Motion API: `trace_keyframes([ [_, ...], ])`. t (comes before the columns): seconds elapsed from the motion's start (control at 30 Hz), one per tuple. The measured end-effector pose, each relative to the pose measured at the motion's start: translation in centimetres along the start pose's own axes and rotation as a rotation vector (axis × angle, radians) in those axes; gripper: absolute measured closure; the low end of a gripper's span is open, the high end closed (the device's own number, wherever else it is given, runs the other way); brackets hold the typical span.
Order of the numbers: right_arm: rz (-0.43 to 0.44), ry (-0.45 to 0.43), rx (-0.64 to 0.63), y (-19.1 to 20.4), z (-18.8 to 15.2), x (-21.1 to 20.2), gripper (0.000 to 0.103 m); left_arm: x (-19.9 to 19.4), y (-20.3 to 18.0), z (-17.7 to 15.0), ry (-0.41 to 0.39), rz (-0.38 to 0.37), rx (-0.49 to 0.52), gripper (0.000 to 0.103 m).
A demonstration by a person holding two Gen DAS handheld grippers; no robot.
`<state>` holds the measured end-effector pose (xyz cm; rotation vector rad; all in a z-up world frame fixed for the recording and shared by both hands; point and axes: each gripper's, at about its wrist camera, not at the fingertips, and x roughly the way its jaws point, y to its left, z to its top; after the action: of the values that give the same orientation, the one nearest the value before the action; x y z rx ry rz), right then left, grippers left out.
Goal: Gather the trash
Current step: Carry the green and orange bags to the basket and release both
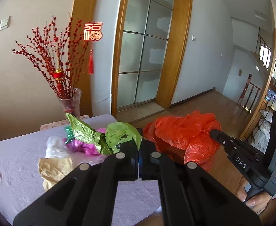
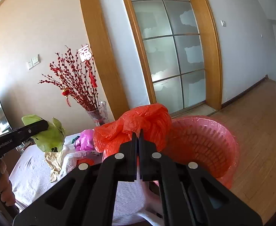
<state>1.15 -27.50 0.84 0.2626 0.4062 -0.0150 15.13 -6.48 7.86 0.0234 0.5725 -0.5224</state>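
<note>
Left tool [image 1: 140, 141]: jaws pinched together on a green plastic bag [image 1: 123, 133], bag bunched at the tips. In the right wrist view the same tool [image 2: 43, 125] comes in from the left edge, roughly level with a slight upward tilt, the green bag [image 2: 50, 135] hanging off its tip above the counter [image 2: 30, 173]. A hand [image 2: 3, 186] wraps the handle low at the left edge.

Right tool [image 2: 138, 131]: jaws pinched together on a red plastic bag [image 2: 138, 124], which balloons up over the tips. It sits just left of the pink bin [image 2: 204, 141], bag overlapping the bin's near-left rim in view. From the left wrist view the right tool [image 1: 213, 132] enters from the right, tip buried in the red bag [image 1: 185, 131], body sloping down toward the lower right; fingers [image 1: 254, 199] curl around its grip.

Both tools point slightly downward, side by side, left one over the counter, right one past the counter's edge toward the bin.

Still on the counter [image 1: 15, 169], all left of the bin: magenta foil wrap [image 1: 79, 146], shiny green foil [image 1: 81, 128], crumpled tan paper [image 1: 53, 169], clear plastic [image 1: 53, 145]. Glass vase [image 1: 72, 101] with red branches stands at the counter's far edge by the wall.

Bin is lined with pink plastic; what lies inside it, cannot tell.
</note>
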Motion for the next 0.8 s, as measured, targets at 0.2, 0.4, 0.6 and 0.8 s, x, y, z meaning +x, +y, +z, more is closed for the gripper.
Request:
trace_keyframes([
  [0.2, -0.07, -0.002, 0.024, -3.2, 0.0, 0.1, 0.101, 3.6, -3.4, 0.7, 0.022, -0.073, 0.029, 0.101],
  [0.4, -0.129, 0.001, 0.048, -6.0, 0.0, 0.7, 0.101, 7.0, -6.3, 1.0, 0.045, -0.141, 0.055, 0.101],
  [0.6, -0.163, 0.001, 0.073, -8.6, 0.2, 1.4, 0.101, 10.0, -9.1, 1.4, 0.054, -0.19, 0.09, 0.101],
  [0.8, -0.189, 0.012, 0.108, -10.7, -0.1, 2.4, 0.101, 13.0, -10.6, 0.6, 0.084, -0.212, 0.088, 0.101],
])
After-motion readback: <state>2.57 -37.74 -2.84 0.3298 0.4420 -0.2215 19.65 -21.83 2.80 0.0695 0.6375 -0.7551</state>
